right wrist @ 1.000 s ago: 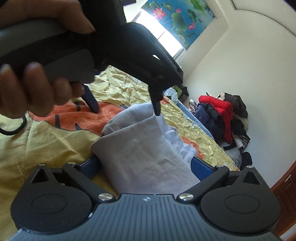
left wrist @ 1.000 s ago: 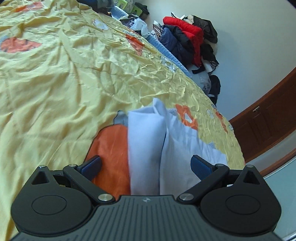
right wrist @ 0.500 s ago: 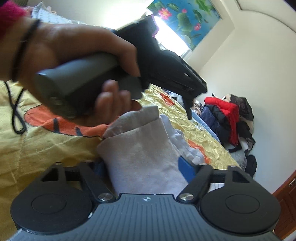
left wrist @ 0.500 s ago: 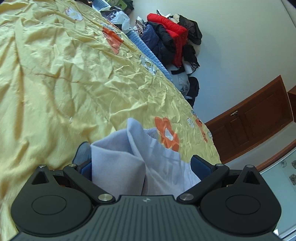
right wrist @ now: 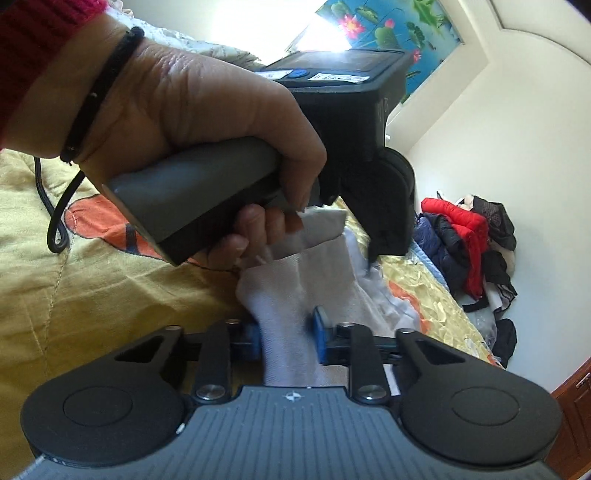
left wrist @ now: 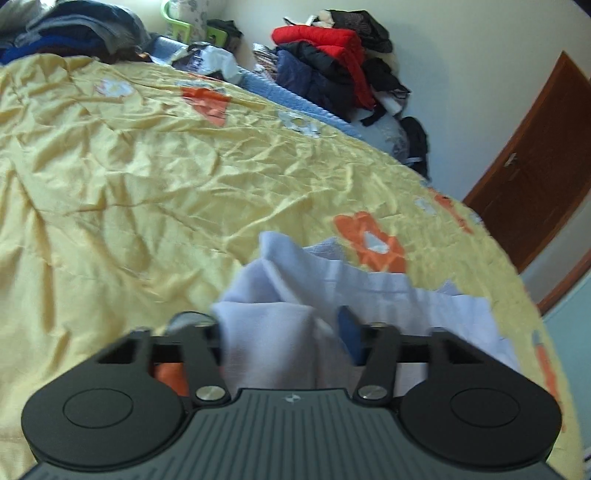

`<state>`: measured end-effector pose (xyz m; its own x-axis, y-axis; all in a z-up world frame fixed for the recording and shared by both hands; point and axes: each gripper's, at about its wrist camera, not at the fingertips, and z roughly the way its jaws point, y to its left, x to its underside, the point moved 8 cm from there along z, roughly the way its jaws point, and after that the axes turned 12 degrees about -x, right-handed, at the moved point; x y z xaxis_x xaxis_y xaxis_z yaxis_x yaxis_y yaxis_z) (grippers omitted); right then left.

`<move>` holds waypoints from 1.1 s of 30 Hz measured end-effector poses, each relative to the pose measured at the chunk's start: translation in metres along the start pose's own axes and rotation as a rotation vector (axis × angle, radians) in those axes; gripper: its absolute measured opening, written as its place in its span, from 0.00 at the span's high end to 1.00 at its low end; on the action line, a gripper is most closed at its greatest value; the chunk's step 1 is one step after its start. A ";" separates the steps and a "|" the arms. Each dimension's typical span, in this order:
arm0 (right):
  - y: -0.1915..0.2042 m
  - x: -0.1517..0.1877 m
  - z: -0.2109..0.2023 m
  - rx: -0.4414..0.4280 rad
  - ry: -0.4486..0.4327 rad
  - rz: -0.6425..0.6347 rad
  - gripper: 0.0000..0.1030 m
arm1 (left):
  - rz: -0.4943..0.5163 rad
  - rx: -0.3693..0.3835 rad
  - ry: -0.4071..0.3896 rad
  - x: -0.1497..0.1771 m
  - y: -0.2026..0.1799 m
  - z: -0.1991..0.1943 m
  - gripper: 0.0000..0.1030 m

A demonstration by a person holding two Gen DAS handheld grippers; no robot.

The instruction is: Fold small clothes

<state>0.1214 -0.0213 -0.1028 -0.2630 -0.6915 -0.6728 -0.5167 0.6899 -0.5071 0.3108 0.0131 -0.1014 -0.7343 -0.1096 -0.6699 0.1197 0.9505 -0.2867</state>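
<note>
A small pale lilac-white garment (left wrist: 295, 280) lies bunched on the yellow bedspread (left wrist: 129, 177). My left gripper (left wrist: 284, 332) has its jaws closing on a gathered fold of it; the blue right pad (left wrist: 347, 334) presses the cloth and the other pad is hidden behind it. In the right wrist view my right gripper (right wrist: 286, 339) is closing too, both blue pads pinching the near end of the same garment (right wrist: 317, 266). A hand (right wrist: 203, 110) holds the left gripper's grey handle just above the far end of the cloth.
The bedspread has orange flower prints (left wrist: 369, 240). A heap of red and dark clothes (left wrist: 332, 62) lies by the far wall, with more folded clothes (left wrist: 66, 29) at the back left. A brown door (left wrist: 535, 158) stands at the right. A black cable (right wrist: 55, 206) hangs from the wrist.
Both grippers' jaws have narrowed from wide open onto the garment. The left gripper slid across the bed and rolled, and the cloth bunched up between its pads.
</note>
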 end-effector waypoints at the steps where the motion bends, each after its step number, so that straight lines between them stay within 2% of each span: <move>1: 0.000 0.000 0.000 -0.003 0.001 0.003 0.82 | -0.019 -0.001 0.005 0.000 0.004 0.000 0.70; 4: -0.002 -0.001 0.001 -0.017 0.001 0.009 0.85 | -0.094 0.022 0.026 0.000 0.016 0.002 0.83; 6: -0.002 -0.002 0.000 -0.025 -0.003 0.009 0.85 | -0.109 0.019 0.028 0.001 0.018 0.002 0.85; 18: -0.026 0.000 -0.028 -0.076 -0.117 0.195 0.90 | -0.043 -0.089 -0.004 -0.008 -0.002 -0.012 0.88; 27: -0.061 0.015 -0.050 -0.113 -0.210 0.419 0.91 | -0.043 -0.111 -0.043 -0.020 -0.027 -0.031 0.91; 33: -0.076 0.027 -0.062 -0.100 -0.259 0.459 0.91 | -0.013 -0.110 -0.060 -0.028 -0.053 -0.043 0.93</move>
<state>0.1026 -0.1054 -0.0488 -0.2771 -0.2392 -0.9306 -0.4739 0.8766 -0.0842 0.2962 -0.0217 -0.0379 -0.6939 -0.1363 -0.7071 0.0337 0.9747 -0.2210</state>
